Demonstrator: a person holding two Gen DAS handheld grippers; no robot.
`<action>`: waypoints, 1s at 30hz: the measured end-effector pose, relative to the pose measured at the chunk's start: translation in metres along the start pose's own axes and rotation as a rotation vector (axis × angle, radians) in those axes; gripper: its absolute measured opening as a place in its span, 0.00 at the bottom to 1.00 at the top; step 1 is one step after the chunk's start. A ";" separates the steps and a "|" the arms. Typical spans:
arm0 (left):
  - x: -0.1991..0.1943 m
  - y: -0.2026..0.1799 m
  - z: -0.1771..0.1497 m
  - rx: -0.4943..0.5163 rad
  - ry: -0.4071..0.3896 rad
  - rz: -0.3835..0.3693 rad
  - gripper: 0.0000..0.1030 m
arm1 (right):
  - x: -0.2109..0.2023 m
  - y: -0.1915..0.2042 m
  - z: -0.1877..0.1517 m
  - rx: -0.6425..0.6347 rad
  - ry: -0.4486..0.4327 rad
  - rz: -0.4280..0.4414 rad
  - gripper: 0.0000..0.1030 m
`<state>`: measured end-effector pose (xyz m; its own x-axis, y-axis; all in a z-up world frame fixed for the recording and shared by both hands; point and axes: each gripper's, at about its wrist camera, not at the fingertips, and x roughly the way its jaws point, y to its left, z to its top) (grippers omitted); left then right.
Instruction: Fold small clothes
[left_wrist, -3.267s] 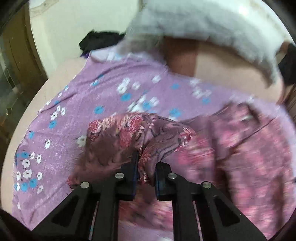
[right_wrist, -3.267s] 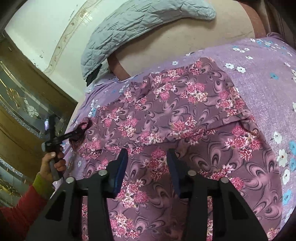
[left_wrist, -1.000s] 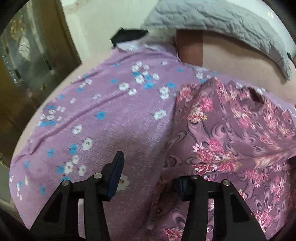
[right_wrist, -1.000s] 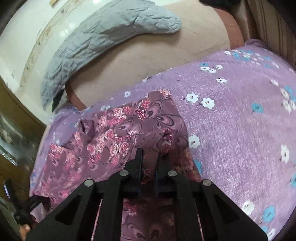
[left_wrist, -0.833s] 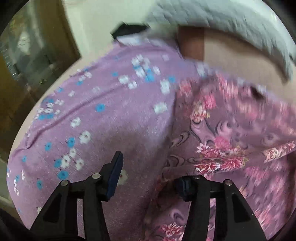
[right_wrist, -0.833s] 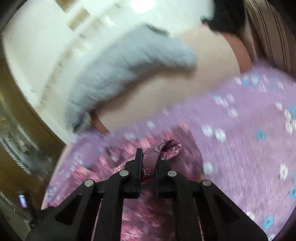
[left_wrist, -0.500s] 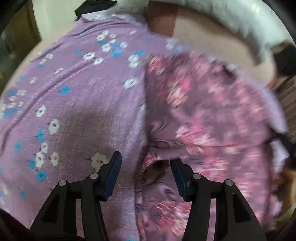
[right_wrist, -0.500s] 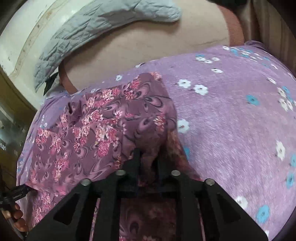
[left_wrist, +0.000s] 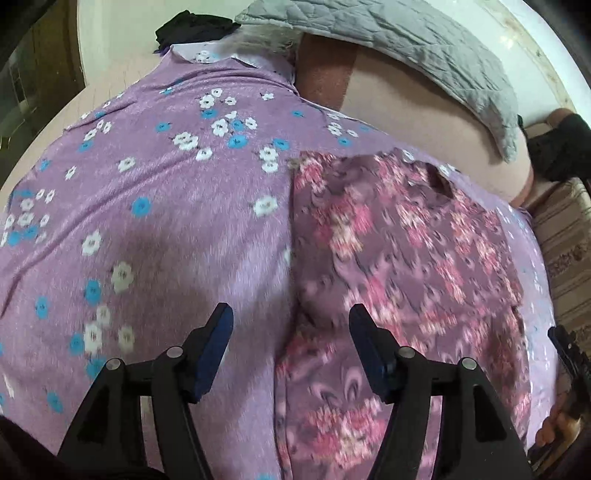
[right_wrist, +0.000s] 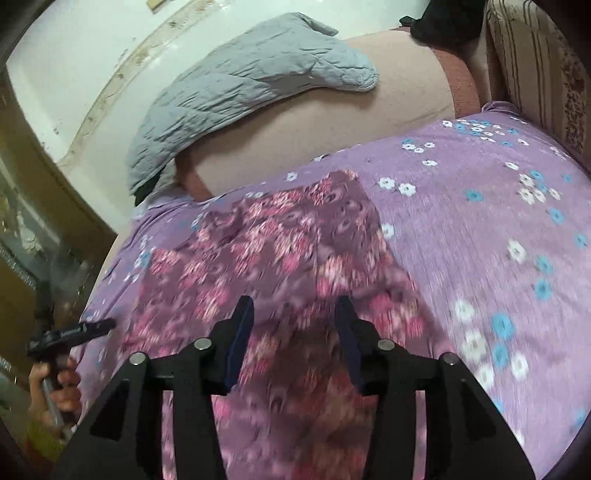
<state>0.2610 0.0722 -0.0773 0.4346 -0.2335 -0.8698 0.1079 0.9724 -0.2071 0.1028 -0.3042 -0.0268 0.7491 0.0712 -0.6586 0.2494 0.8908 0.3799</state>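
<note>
A dark mauve garment with pink flowers (left_wrist: 406, 258) lies folded and flat on a lilac sheet with white and blue flowers (left_wrist: 166, 192). It also shows in the right wrist view (right_wrist: 266, 258). My left gripper (left_wrist: 291, 321) is open and empty, above the garment's left edge. My right gripper (right_wrist: 295, 317) is open and empty, above the garment's near part. The left gripper also shows at the left of the right wrist view (right_wrist: 70, 334).
A grey quilted blanket (left_wrist: 399, 48) lies at the back on a beige mattress (right_wrist: 332, 122). Dark clothes (left_wrist: 192, 29) lie at the far corner. A striped cushion (right_wrist: 535, 55) stands at the right. A wooden door (right_wrist: 33, 206) is at the left.
My right gripper was shut on a fold of the garment; it has let go and opened, and the fold now lies flat. My left gripper stayed open and shifted over the garment's left edge.
</note>
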 end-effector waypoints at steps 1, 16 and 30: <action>-0.004 -0.003 -0.008 0.000 0.000 -0.003 0.64 | -0.008 -0.001 -0.007 -0.001 0.014 0.006 0.46; -0.066 -0.009 -0.233 0.004 0.131 0.057 0.76 | -0.099 -0.070 -0.091 -0.105 0.384 -0.133 0.67; -0.065 -0.003 -0.289 0.007 0.241 0.032 0.76 | -0.085 -0.110 -0.126 -0.049 0.654 -0.140 0.42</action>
<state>-0.0260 0.0860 -0.1495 0.2124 -0.1936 -0.9578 0.1043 0.9791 -0.1748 -0.0654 -0.3511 -0.0948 0.1814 0.1976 -0.9633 0.2774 0.9295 0.2429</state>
